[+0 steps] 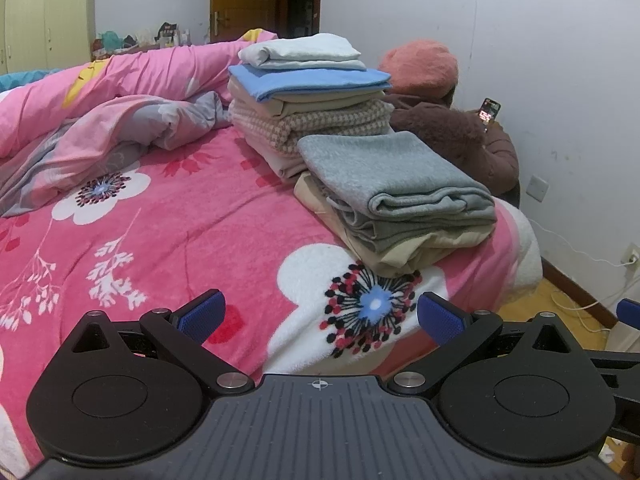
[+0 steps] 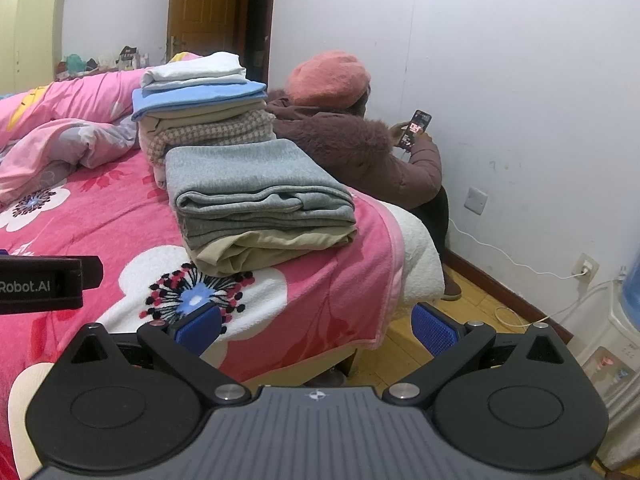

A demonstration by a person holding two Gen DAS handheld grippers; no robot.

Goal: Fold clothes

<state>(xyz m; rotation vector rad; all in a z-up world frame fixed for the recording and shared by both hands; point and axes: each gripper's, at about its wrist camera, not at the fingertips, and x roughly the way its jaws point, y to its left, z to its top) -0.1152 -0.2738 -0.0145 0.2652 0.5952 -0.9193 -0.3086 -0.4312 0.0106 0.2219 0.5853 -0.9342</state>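
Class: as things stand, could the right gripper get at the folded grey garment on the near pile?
Probably yes: the right gripper is open and empty, and only bare pink blanket lies between it and the grey garment.

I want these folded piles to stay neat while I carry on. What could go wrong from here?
1. The near pile sits close to the bed's edge, grey piece overhanging the beige one; a nudge might slide it off.
2. The tall pile behind looks uneven and could topple.
3. A person sits just past both piles; a wide swing of the open right gripper might reach them.
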